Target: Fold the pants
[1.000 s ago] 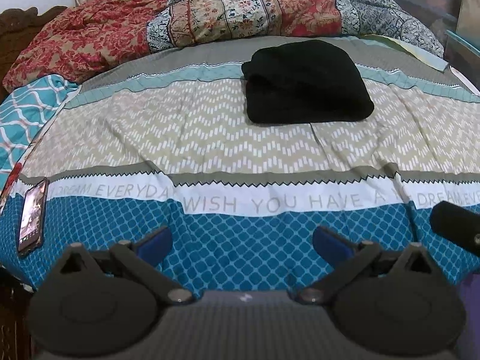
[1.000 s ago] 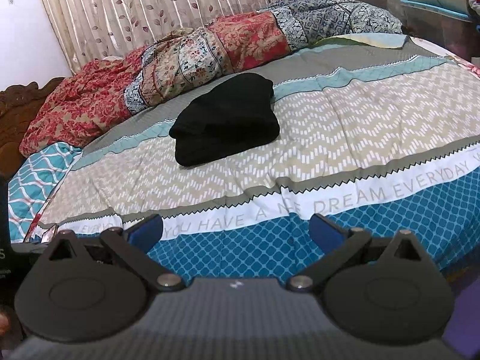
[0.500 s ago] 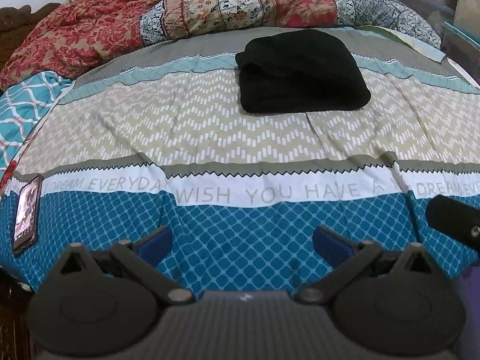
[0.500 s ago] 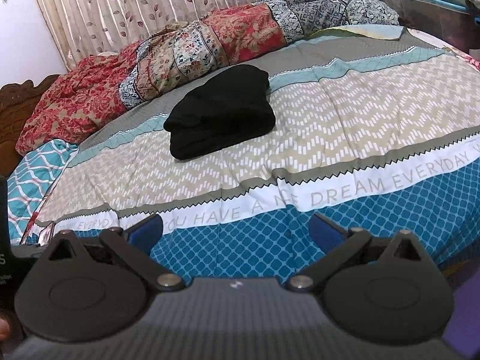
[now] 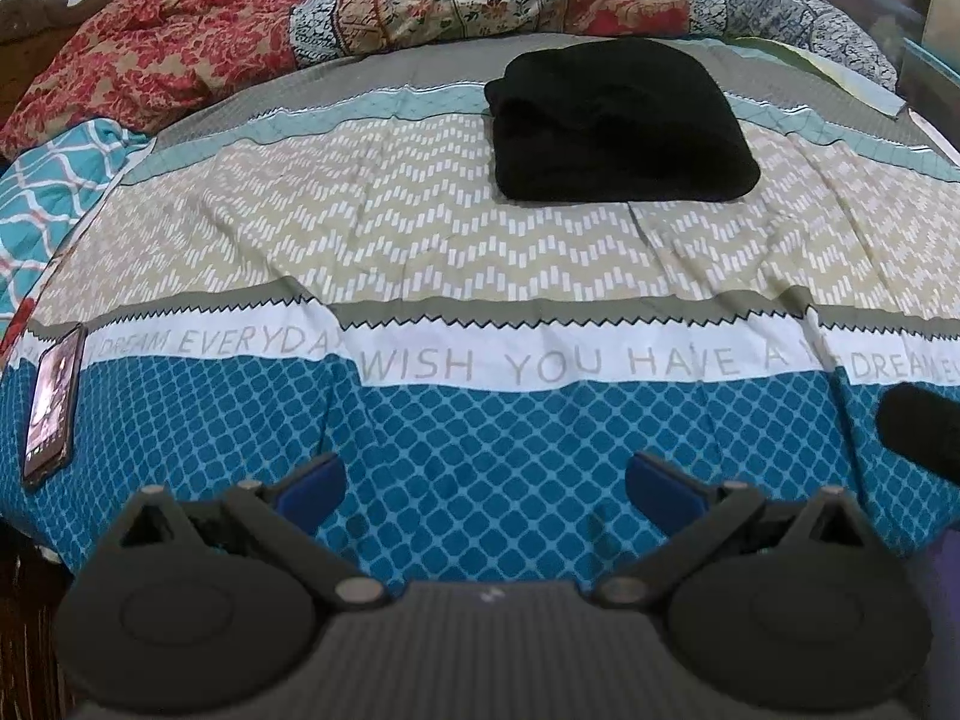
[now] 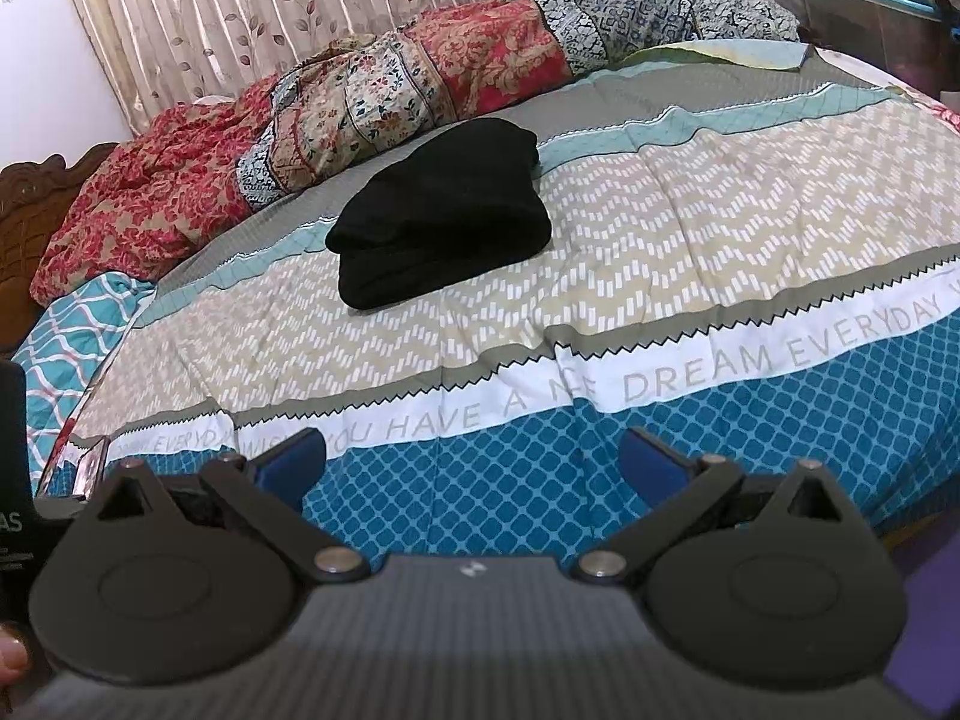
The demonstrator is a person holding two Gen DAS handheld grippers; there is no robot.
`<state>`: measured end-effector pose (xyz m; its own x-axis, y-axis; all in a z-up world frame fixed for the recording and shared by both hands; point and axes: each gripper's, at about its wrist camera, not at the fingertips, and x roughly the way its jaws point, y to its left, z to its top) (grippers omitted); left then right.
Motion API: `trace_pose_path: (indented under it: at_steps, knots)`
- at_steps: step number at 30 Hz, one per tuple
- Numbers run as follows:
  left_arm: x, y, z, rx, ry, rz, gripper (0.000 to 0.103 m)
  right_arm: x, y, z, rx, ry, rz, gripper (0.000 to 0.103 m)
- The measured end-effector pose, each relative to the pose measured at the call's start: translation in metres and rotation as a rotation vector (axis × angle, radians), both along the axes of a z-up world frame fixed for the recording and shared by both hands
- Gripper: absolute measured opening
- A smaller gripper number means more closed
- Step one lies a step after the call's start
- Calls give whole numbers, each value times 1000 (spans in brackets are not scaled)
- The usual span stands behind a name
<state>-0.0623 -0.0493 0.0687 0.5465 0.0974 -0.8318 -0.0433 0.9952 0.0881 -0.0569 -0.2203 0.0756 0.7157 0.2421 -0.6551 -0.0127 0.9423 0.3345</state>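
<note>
Black pants (image 5: pixel 621 126) folded, mid-bed toward far edge. Left tongs (image 5: pixel 483 480) and right tongs (image 6: pixel 474 459) both wide, empty, at near edge.

the bedspread (image 5: pixel 480 240) white band reads "wish you have a … dream everyday".

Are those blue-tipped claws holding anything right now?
Nothing. Both the left hand-held gripper and the right hand-held gripper are open and empty; the folded black pants lie untouched on the bed.

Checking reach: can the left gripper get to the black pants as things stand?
Probably yes. The left gripper is open and empty, and only bare bedspread lies between it and the folded black pants; it needs a forward reach.
</note>
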Motion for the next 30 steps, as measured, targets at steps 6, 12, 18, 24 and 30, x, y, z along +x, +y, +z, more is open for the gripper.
trace_pose_path:
  at_steps: [6,12,18,24,30]
  knots:
    - [-1,7,-5,3,12,20,103,0,0,-1,0,6,5,103]
    - [-2,13,-10,5,21,41,103,1,3,-2,-2,14,13,103]
    - [-2,19,-12,1,24,58,103,2,3,-3,-6,16,18,103]
    - [-1,22,-13,1,28,67,103,3,4,-3,-9,17,24,103]
    - [-1,22,-13,-5,33,64,103,4,4,-4,-7,21,27,103]
